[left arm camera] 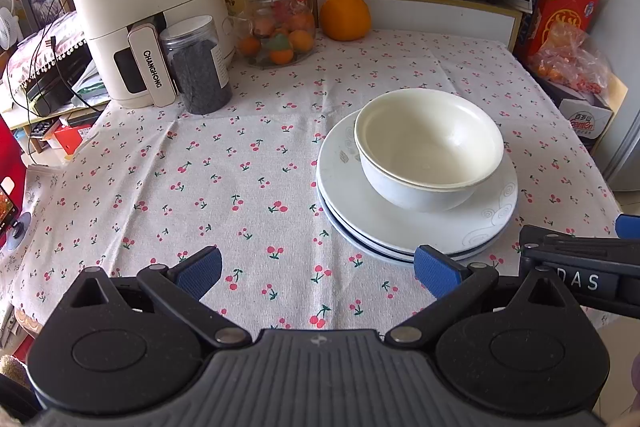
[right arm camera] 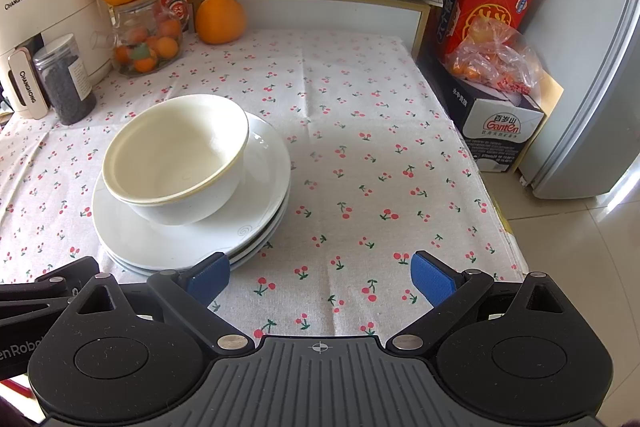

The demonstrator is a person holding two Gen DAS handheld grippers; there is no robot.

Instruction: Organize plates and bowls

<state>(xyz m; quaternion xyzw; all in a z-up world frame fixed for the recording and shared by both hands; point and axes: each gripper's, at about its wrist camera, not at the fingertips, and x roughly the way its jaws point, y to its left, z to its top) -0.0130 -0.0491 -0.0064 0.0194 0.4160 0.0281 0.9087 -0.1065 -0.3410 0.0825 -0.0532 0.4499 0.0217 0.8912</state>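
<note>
we hold both grippers spread and empty at the table's near edge (left arm camera: 120, 211), the stacked plates and bowls (left arm camera: 428, 147) ahead, between our left gripper (left arm camera: 318, 273) and right gripper (right arm camera: 320, 277).

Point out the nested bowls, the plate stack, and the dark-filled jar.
Nested cream and white bowls (left arm camera: 430, 143), left wrist view, inner wall.
Stacked white plates (right arm camera: 168, 247), right wrist view, top plate's near rim.
Clear dark-filled jar (left arm camera: 200, 75), left wrist view, side.
</note>
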